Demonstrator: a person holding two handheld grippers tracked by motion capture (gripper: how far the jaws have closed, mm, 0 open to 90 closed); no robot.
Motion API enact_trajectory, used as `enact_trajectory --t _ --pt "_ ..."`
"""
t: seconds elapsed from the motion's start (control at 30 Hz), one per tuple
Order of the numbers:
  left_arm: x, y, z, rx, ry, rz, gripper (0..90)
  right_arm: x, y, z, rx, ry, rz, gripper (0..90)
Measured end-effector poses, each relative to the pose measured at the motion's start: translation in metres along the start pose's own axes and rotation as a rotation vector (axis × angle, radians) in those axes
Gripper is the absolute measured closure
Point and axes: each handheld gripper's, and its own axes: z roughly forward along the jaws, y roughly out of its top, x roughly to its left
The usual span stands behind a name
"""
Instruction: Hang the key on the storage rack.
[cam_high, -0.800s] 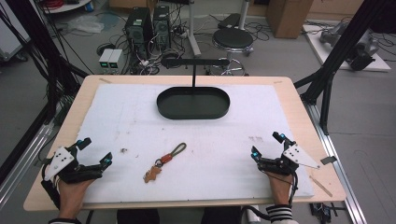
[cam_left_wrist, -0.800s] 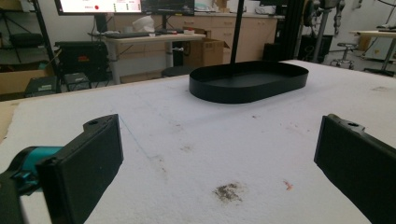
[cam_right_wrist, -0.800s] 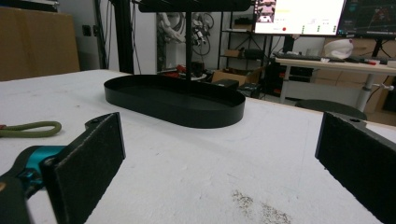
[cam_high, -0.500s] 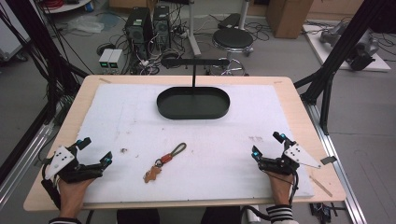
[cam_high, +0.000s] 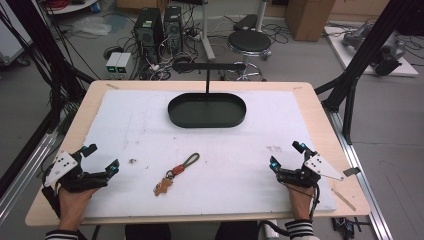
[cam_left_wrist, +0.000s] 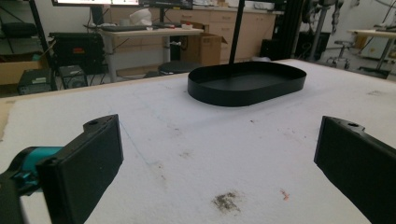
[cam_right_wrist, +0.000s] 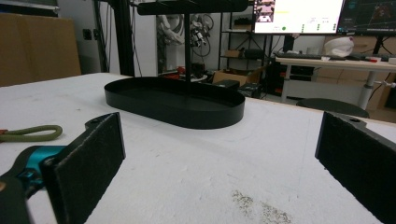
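- Left gripper (cam_high: 102, 160) sits low on the white mat (cam_high: 240, 165) at the person's near-left corner, jaws spread wide with nothing between them; the left gripper view looks along those parted black pads at bare, smudged foam.
- Right gripper (cam_high: 285, 156) mirrors it at the near-right corner, released as well, jaws well apart and empty.
- What has changed over the last second? Nothing that I can see: both hands rest just where they were, and the keychain hasn't budged. My read is that we're at the very start, with no reach begun.
- Between the two grippers, closer to the left one, lies the keychain (cam_high: 175, 172): an olive cord loop, a reddish wrap and a small brown tag at the near end. Neither gripper touches it; each is well apart from it.
- In the right gripper view the olive loop (cam_right_wrist: 32, 133) peeks in at the far left, beyond the left-hand jaw.
- Farther out, ahead of both grippers, stands the black oval tray (cam_high: 207, 111) with its upright post and crossbar (cam_high: 209, 66); nothing lies in the tray and nothing hangs on the bar.
- Judging by the layout, the keychain looks bound for that stand, and the left gripper has the shorter trip to it.
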Motion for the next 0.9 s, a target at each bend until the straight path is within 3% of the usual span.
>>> enact_trajectory --t 0.03,0.1,0.17,0.23,0.3,0.33,0.57,0.73,0.9 --pt "0.000 0.000 0.000 0.000 0.000 0.000 1.7 0.000 0.000 0.000 0.000 0.000 0.001 0.4" --pt "-0.002 0.013 0.005 0.027 -0.046 0.016 1.7 0.000 0.000 0.000 0.000 0.000 0.001 0.5" --pt "-0.004 0.023 0.009 0.066 -0.057 0.036 1.7 0.000 0.000 0.000 0.000 -0.001 0.000 0.4" --pt "-0.007 0.033 0.013 0.088 -0.109 0.055 1.7 0.000 0.000 0.000 0.000 -0.001 -0.001 0.4" --pt "-0.008 0.038 0.016 0.100 -0.124 0.072 1.7 0.000 0.000 0.000 0.000 -0.001 0.000 0.4" --pt "-0.011 0.049 0.022 0.132 -0.163 0.083 1.7 0.000 0.000 0.000 0.000 0.000 0.000 0.4" --pt "-0.023 0.076 0.047 0.270 -0.238 0.128 1.7 0.000 0.000 0.000 -0.002 -0.001 -0.001 0.4" --pt "-0.032 0.085 0.063 0.357 -0.286 0.185 1.7 0.000 0.000 0.000 -0.002 -0.001 -0.003 0.4" --pt "-0.045 0.083 0.081 0.447 -0.317 0.230 1.7 0.000 0.000 0.001 -0.003 -0.002 -0.008 0.4"
